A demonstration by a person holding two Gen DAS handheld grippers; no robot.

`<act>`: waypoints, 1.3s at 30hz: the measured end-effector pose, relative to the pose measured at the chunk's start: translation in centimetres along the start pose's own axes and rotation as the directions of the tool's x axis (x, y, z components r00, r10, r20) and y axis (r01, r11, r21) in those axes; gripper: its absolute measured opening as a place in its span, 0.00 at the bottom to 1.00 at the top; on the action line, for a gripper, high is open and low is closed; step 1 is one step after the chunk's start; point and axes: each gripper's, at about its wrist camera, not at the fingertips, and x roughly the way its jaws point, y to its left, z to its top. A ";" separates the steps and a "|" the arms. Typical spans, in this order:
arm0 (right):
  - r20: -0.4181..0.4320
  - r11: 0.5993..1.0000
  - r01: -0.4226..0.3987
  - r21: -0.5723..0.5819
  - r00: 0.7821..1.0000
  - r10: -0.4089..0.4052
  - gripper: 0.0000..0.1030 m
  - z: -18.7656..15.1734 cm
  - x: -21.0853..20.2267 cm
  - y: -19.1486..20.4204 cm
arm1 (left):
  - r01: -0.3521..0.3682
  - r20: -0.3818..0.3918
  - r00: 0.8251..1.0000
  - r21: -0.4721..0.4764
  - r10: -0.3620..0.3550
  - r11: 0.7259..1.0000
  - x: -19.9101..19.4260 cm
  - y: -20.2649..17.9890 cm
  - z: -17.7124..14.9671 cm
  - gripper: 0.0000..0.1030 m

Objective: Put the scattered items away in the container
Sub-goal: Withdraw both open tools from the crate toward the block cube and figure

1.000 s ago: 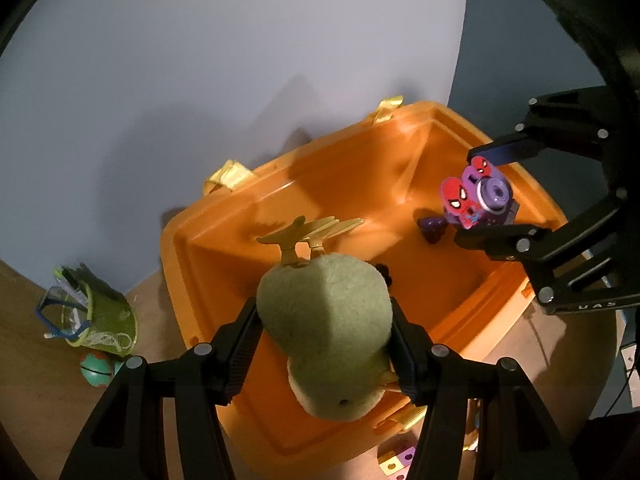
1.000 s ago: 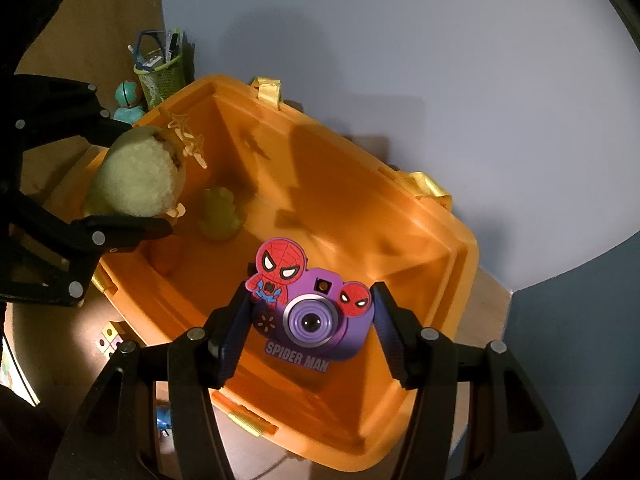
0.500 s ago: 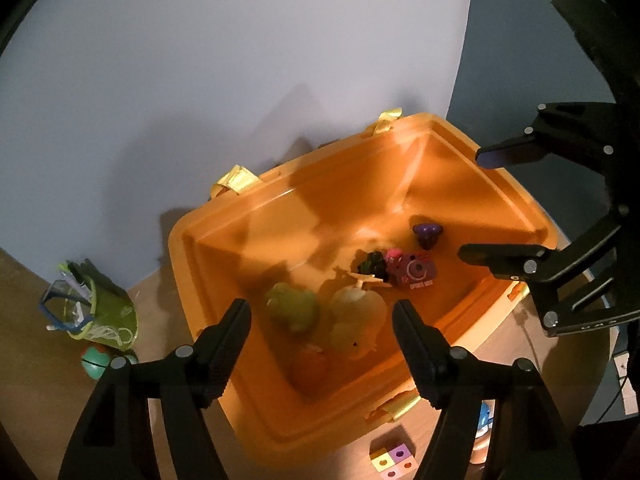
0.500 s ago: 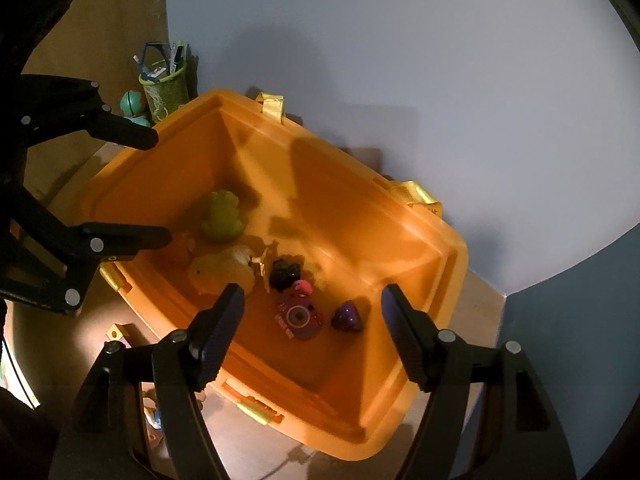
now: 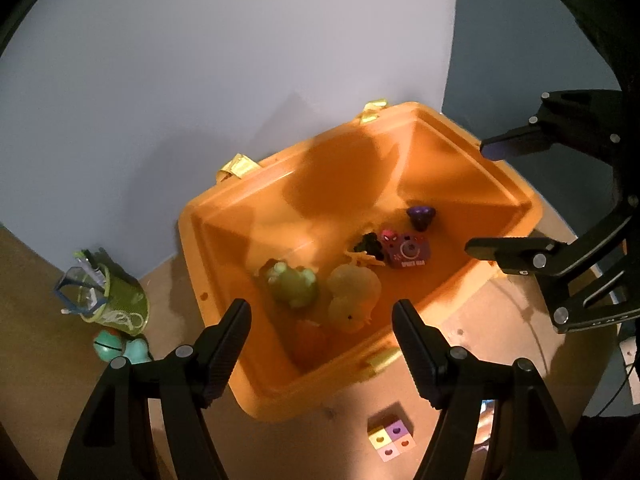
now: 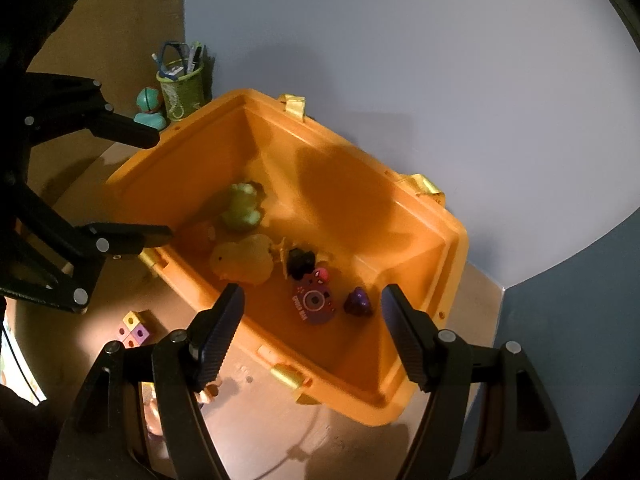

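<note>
L gripper (image 5: 321,334): jaws sitting wide, holding nothing
R gripper (image 6: 312,326): same, hanging empty
cube block (image 5: 392,438): looking light & stiff, prob grabbing by flat sides
bin (image 5: 280,396): already taking toys

A second ago the left tongs (image 5: 322,328) were clamped on the yellow-green plush (image 5: 352,294) and the right tongs (image 6: 312,314) on the purple Spider-Man toy camera (image 6: 314,300), both held over the orange bin (image 5: 224,240). Now both tongs stand apart with nothing between them, and the two toys lie on the bin's floor, the plush apparently touching the green frog toy (image 5: 290,282), though the light is dim. Both tongs have drawn back, so more of the desk (image 5: 472,320) shows.
</note>
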 end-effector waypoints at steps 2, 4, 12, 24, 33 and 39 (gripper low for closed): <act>0.003 1.000 0.003 -0.001 1.000 -0.003 0.66 -0.3 -0.4 0.3 | -0.002 0.006 1.000 0.007 0.002 1.000 -0.5 -0.5 -0.4 0.68; 0.007 1.000 0.004 -0.001 1.000 -0.004 0.66 -0.6 -1.1 0.7 | -0.007 0.011 1.000 0.015 0.006 1.000 -1.0 -1.0 -0.7 0.67; 0.019 1.000 0.012 -0.003 1.000 -0.012 0.66 -1.8 -3.2 2.2 | -0.019 0.032 0.999 0.027 0.019 0.999 -3.4 -2.4 -2.6 0.67; 0.031 1.000 0.015 0.005 0.999 -0.015 0.66 -3.9 -5.8 5.0 | -0.031 0.057 0.998 0.020 0.030 0.999 -6.4 -3.8 -5.4 0.67; 0.032 1.000 0.006 0.016 0.999 -0.006 0.66 -5.7 -6.9 6.7 | -0.040 0.059 0.997 0.010 0.040 0.999 -7.6 -4.9 -7.4 0.67; 0.031 0.999 -0.004 0.034 1.000 0.002 0.66 -6.8 -7.4 7.6 | -0.035 0.058 0.998 -0.008 0.035 0.999 -8.0 -5.4 -8.8 0.67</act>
